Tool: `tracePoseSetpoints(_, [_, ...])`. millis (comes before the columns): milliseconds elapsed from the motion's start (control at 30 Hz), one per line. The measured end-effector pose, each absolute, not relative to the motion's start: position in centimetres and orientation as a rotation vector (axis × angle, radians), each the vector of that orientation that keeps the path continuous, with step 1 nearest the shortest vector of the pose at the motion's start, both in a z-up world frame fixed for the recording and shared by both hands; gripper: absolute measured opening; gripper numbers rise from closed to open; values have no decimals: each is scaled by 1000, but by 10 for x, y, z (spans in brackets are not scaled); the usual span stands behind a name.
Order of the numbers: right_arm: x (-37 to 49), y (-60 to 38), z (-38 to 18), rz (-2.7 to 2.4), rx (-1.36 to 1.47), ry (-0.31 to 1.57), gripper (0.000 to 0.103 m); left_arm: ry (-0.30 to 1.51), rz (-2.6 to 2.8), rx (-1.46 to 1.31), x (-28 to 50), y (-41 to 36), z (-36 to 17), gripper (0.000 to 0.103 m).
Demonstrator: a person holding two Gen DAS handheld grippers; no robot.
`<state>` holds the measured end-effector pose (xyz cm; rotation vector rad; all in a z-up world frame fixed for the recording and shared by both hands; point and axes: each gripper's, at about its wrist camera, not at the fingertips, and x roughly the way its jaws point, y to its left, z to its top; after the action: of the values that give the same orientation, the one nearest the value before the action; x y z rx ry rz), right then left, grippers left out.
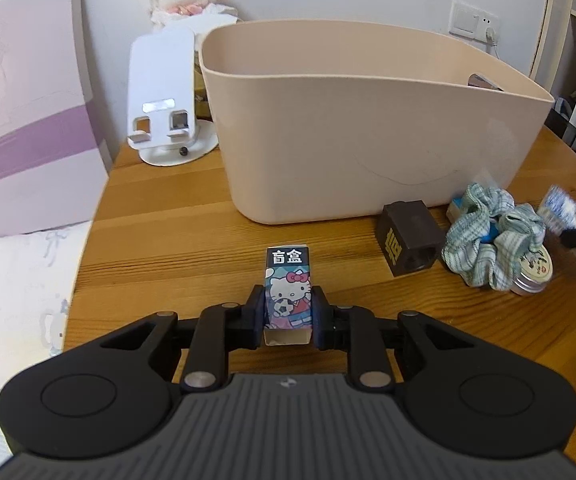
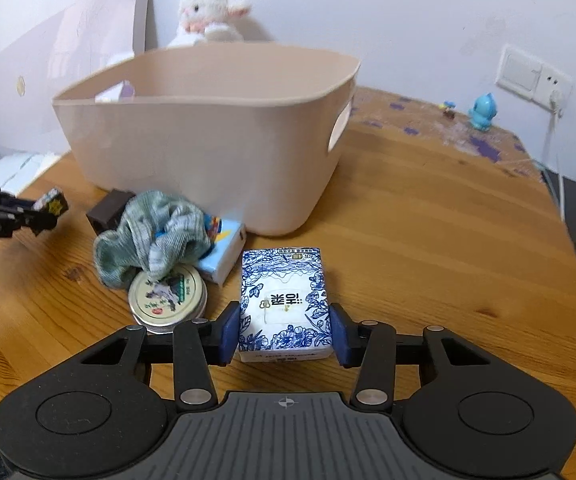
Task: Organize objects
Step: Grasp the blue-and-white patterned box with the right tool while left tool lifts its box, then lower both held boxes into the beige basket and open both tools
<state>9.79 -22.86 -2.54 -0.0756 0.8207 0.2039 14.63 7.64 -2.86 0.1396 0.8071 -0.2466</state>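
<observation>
Your left tool (image 1: 288,312) grips a small Hello Kitty cardboard box (image 1: 288,292); right tool (image 2: 284,334) clamps a blue-white floral tissue pack (image 2: 284,300), both w/ the beige plastic tub (image 2: 208,140) just ahead on the wooden table (image 2: 427,240).

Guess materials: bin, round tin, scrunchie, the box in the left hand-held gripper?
Bin: moulded plastic, matte beige; thin smooth rim, cut-out handle.
Tin: looks like metal; shiny silver edge, printed lid.
Scrunchie: soft fabric, gathered and rumpled, green-white check.
Box: likely thin printed cardboard; the open near end shows a plain inside.
</observation>
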Motion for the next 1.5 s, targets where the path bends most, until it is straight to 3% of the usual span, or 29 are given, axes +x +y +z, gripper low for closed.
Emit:
tracePoseSetpoints(533, [78, -254, 63, 201, -27, 565, 43, 616, -272, 145, 109, 79, 52, 25])
tracePoseSetpoints(900, [118, -239, 104, 212, -30, 440, 43, 496, -253, 164, 147, 52, 115, 25])
tracePoseSetpoints(1167, [167, -203, 105, 228, -66, 449, 43, 526, -237, 167, 200, 22, 105, 25])
tracePoseSetpoints(1500, [216, -167, 60, 210, -198, 602, 43, 683, -155, 234, 240, 0, 50, 25])
